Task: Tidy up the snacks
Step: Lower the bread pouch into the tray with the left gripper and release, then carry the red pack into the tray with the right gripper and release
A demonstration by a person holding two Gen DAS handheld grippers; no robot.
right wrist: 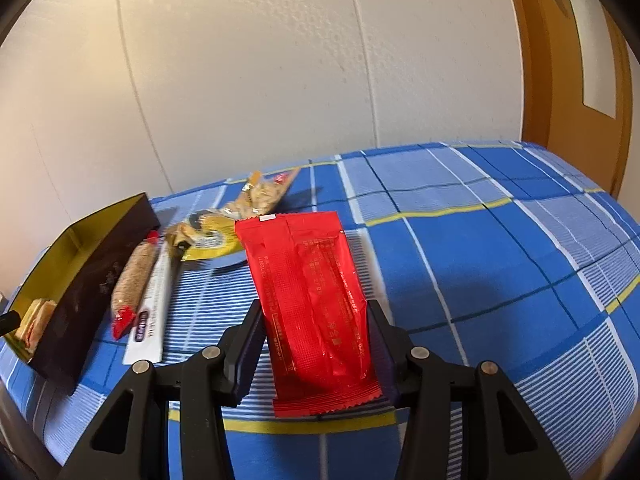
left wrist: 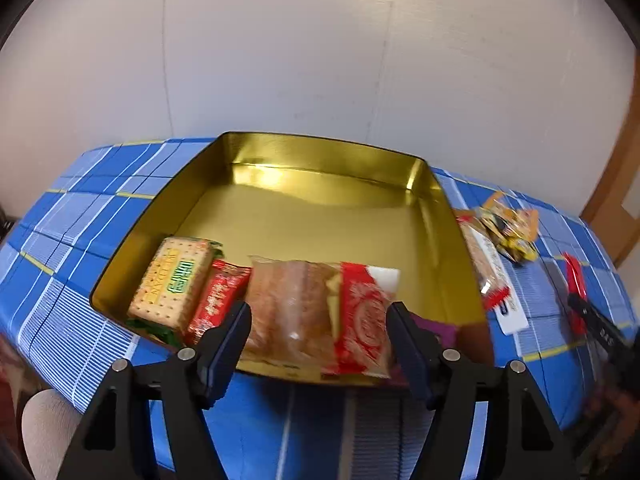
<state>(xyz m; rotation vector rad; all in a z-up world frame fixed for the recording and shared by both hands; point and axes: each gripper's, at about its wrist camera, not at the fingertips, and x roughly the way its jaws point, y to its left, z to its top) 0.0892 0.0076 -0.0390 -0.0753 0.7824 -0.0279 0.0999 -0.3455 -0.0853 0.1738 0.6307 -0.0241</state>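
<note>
A gold-lined tin box [left wrist: 320, 168] sits on the blue checked tablecloth. Inside it, at the near left, lie a cracker pack [left wrist: 172, 280] and a small red packet [left wrist: 216, 300]. My left gripper [left wrist: 318, 320] is shut on a clear-and-red pastry packet [left wrist: 316, 312], held over the box's near edge. My right gripper [right wrist: 316, 320] is shut on a flat red packet [right wrist: 312, 288], held above the cloth to the right of the box [right wrist: 92, 264].
Beside the box's right wall lie a long brown snack bar [right wrist: 134, 276], a white stick packet [right wrist: 154, 304], a yellow packet [right wrist: 208, 236] and an orange packet [right wrist: 264, 194]. A white wall stands behind the table; a wooden door [right wrist: 576, 64] is at right.
</note>
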